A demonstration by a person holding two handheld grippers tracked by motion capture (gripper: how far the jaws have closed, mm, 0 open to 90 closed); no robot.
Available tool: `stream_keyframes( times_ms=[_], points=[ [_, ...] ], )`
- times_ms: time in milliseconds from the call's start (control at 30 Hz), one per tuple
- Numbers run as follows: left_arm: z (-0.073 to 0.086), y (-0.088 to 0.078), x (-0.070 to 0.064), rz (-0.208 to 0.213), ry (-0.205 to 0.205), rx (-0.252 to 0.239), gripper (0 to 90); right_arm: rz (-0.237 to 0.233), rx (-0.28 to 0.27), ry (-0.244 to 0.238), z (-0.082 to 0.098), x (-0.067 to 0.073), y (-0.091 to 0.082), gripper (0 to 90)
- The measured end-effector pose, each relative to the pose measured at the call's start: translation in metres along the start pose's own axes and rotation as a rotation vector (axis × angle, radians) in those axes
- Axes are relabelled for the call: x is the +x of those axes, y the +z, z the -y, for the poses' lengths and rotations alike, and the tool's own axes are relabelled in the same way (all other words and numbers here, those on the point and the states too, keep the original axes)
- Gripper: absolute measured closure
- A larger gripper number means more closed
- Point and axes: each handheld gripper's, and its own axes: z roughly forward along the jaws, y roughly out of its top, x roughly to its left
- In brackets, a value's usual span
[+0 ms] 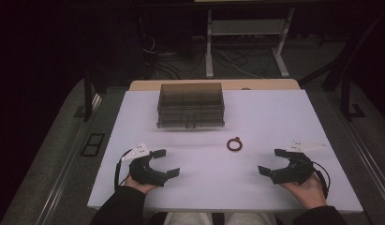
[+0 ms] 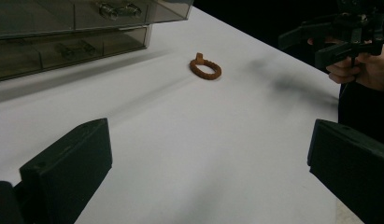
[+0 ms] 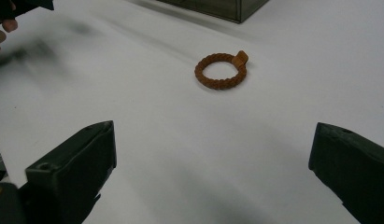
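The white worktop [image 1: 274, 112] spreads out ahead of both my grippers, and at its far side, well beyond my left gripper [image 1: 167, 163] and slightly to its right, stands the smoky clear drawer box [image 1: 190, 105], its drawers shut as far as I can tell, with small bits showing through the wall in the left gripper view. My left gripper rests low over the near edge with its jaws spread wide and nothing between them; my right gripper [image 1: 271, 161] mirrors it on the other side, jaws likewise wide apart and empty. Between them, a little ahead and nearer my right gripper, lies the brown braided ring [image 1: 234, 144], flat on the worktop with a small tab [image 3: 239, 58] standing up on its far rim. I judge the step in hand is picking up that ring with the right gripper. To do it well I would come in from above, tilt the jaws down so one tip goes inside the loop and the other outside, and pinch the braid away from the tab; a flat ring slides easily, so I would close gently and lift straight up.
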Motion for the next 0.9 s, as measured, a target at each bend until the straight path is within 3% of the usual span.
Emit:
stream_keyframes(
  times_ms=[900],
  points=[
    [0.0012, -0.0012, 0.0000, -0.005, -0.007, 0.010, 0.0, -0.013, 0.033, -0.023, -0.0014, 0.0056, 0.0013, 0.1]
  ],
)
